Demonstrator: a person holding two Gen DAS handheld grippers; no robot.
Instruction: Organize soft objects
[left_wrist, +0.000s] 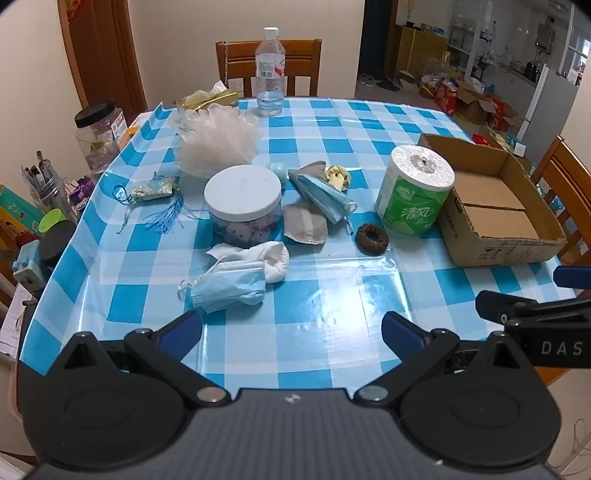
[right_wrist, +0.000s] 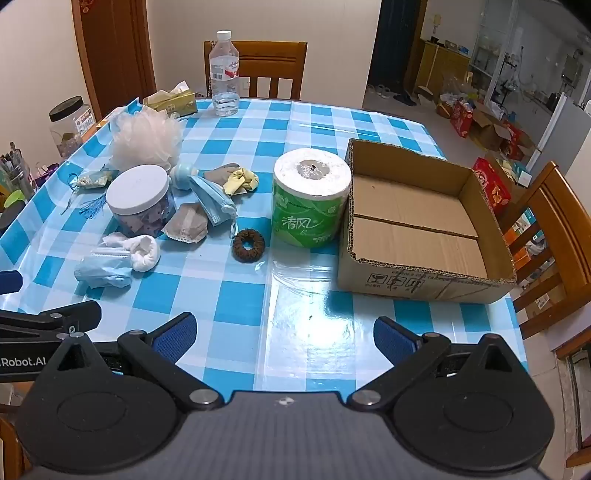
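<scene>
Left wrist view shows the left jaws (left_wrist: 291, 332) spread wide apart, holding nothing, low over the near edge of the counter (left_wrist: 325, 306) with its blue and white checks. Just ahead of the left fingertip lies one crumpled blue mask (left_wrist: 229, 286), touching one rolled white sock (left_wrist: 273, 260). Further ahead of the jaws stands one jar with a white lid (left_wrist: 242, 199). Right of the jar lie one grey mask (left_wrist: 304, 223) and a second, folded blue mask (left_wrist: 325, 195) — so two blue masks and one grey. A small yellow cloth (left_wrist: 338, 176) sits behind them. One brown hair tie (left_wrist: 371, 238) lies ahead and a bit to the right, near one toilet paper roll (left_wrist: 415, 188) in a green wrapper. One fluffy white bath puff (left_wrist: 216, 142) sits far ahead on the left, with one blue tassel charm (left_wrist: 159, 199) beside it. One water bottle (left_wrist: 270, 70) stands at the far edge.

Right wrist view shows the right jaws (right_wrist: 284, 334) also wide apart and holding nothing. One open cardboard box (right_wrist: 424, 284) sits ahead and to the right of them — the roll touches its left wall.
</scene>
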